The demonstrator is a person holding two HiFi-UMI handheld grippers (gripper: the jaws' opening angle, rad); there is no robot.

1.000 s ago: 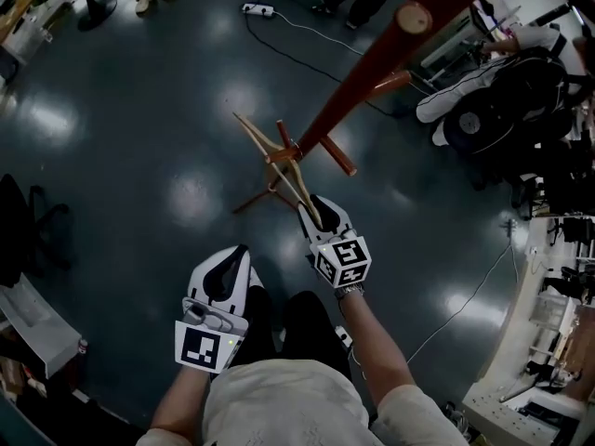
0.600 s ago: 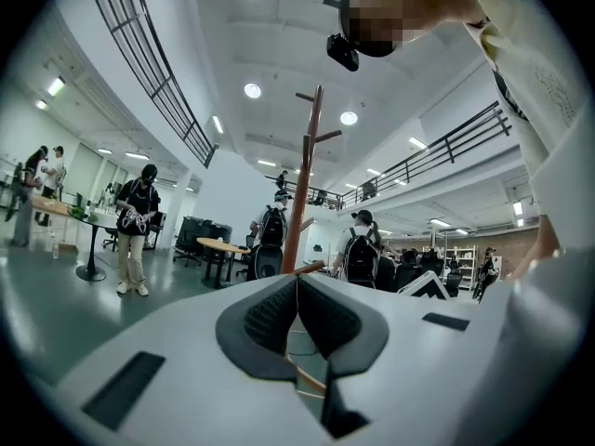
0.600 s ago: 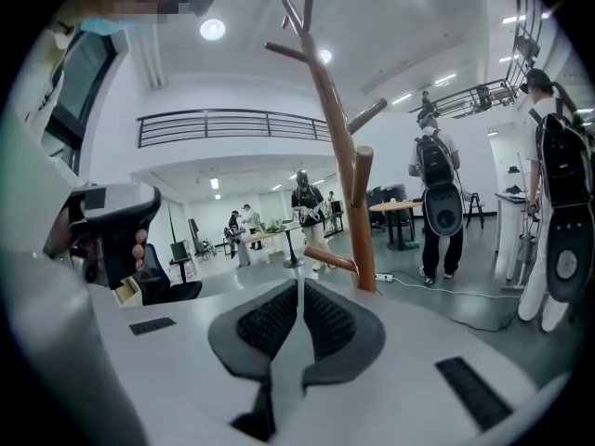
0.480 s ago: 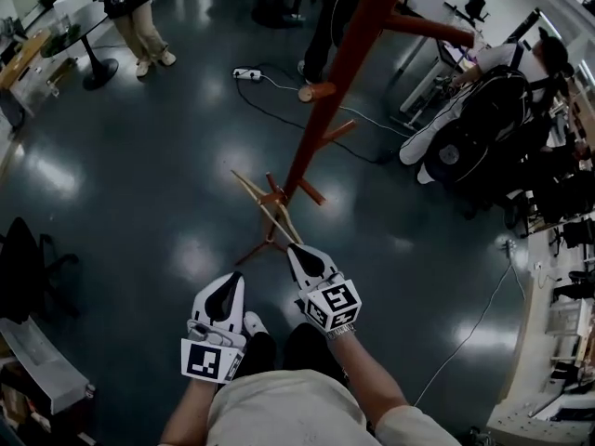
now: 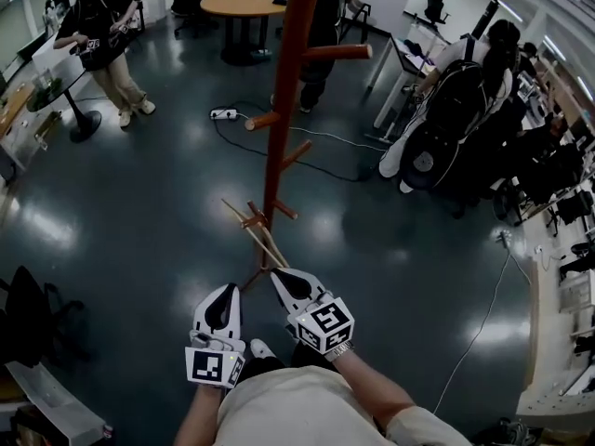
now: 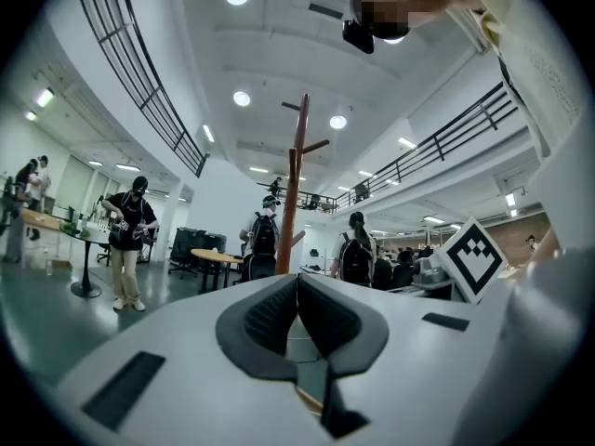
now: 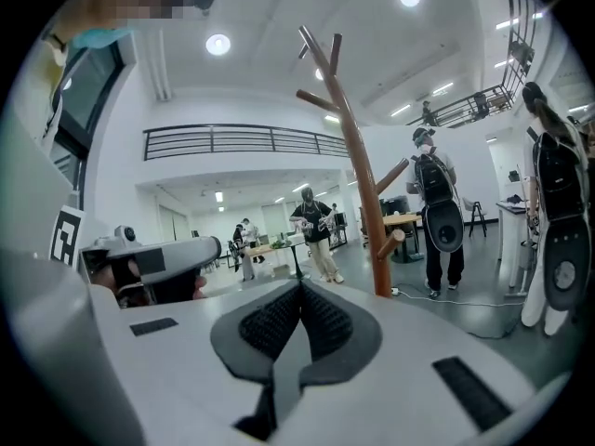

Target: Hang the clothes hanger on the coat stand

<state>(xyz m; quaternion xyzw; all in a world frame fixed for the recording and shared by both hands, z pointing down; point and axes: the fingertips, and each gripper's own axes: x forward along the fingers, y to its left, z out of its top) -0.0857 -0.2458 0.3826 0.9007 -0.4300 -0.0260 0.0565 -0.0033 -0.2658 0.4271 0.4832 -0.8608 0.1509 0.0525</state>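
The red-brown wooden coat stand (image 5: 279,91) rises from the dark floor straight ahead, with pegs at several heights. It also shows upright in the left gripper view (image 6: 290,203) and the right gripper view (image 7: 358,156). A pale wooden clothes hanger (image 5: 244,221) lies slanted across the stand's foot on the floor. My right gripper (image 5: 277,273) (image 7: 300,291) is shut with nothing between its pads and covers the hanger's near end in the head view. My left gripper (image 5: 226,291) (image 6: 297,282) is beside it, shut and empty. Both point toward the stand.
A power strip (image 5: 223,113) and its cable lie on the floor behind the stand. Further back are a round table (image 5: 246,3) and a standing person (image 5: 102,45). People with backpacks (image 5: 446,110) and desks crowd the right. A black chair (image 5: 23,314) is at the left.
The head view has tilted up, so more of the stand shows and both grippers sit lower in the picture. The right gripper's jaws have come together; the hanger still lies at the stand's foot.
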